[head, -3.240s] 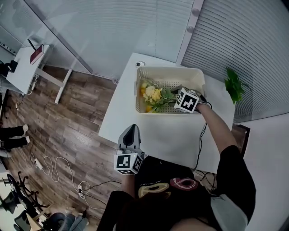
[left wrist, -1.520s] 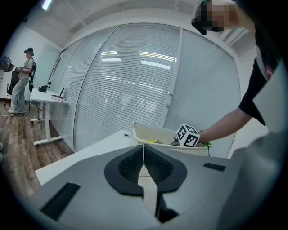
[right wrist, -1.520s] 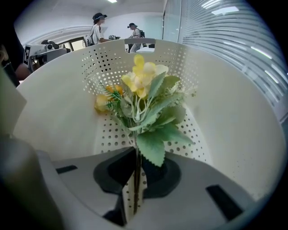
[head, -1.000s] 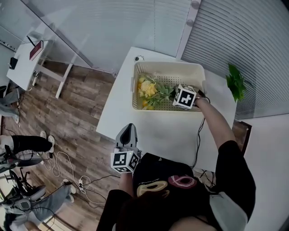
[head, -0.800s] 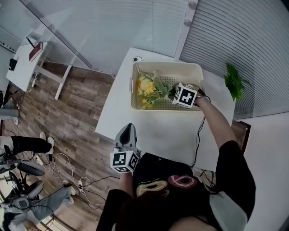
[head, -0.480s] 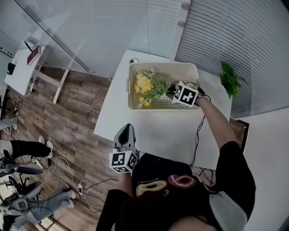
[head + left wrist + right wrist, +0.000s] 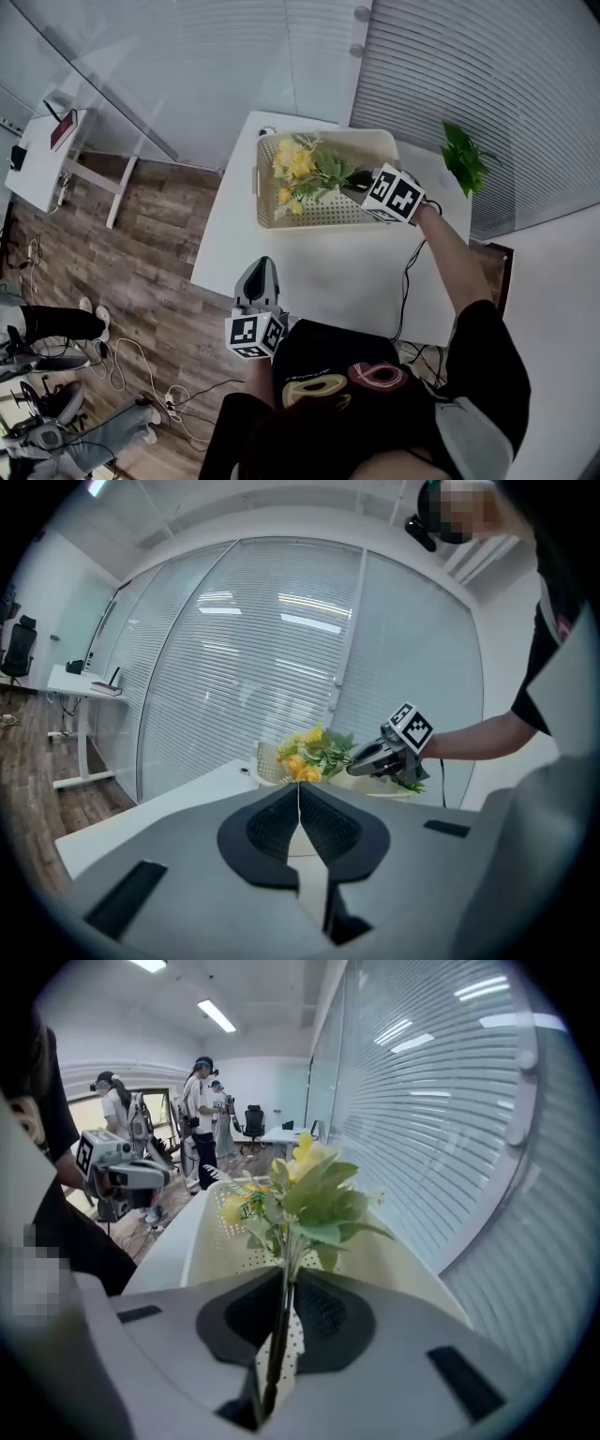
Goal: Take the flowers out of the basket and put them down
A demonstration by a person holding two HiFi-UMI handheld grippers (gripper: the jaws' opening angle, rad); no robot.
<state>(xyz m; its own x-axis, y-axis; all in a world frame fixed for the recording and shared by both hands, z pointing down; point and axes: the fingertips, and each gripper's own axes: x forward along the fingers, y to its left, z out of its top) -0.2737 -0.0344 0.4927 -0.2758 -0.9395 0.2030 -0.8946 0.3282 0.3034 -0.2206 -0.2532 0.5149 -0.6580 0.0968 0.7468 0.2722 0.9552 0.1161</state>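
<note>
Two grippers show, and only the right gripper (image 7: pixel 352 177) (image 7: pixel 284 1283) has anything in it: its jaws are pinched tight on the thin stems of the flowers (image 7: pixel 300 169) (image 7: pixel 302 1185) (image 7: pixel 313 752), which run straight up out of the narrow slit between the pads. The bunch, yellow and orange blooms among green leaves, hangs over the cream perforated basket (image 7: pixel 324 216) (image 7: pixel 398 1262) (image 7: pixel 267 762), with the blooms toward the end of the basket farthest from that gripper. From the left gripper view the blooms sit above the basket's rim; whether the lowest leaves touch the basket I cannot tell. The left gripper (image 7: pixel 265 269) (image 7: pixel 299 803) is well short of the basket, out at the near edge of the white table (image 7: pixel 323 277) on which the basket stands, pointing toward the basket, its jaws pressed together with nothing between them. A leafy green plant (image 7: pixel 462 157) sits beyond the basket on the right gripper's side. Past the basket's far end, in the right gripper view, several people (image 7: pixel 200 1110) stand on the wood floor (image 7: pixel 141 234).
</note>
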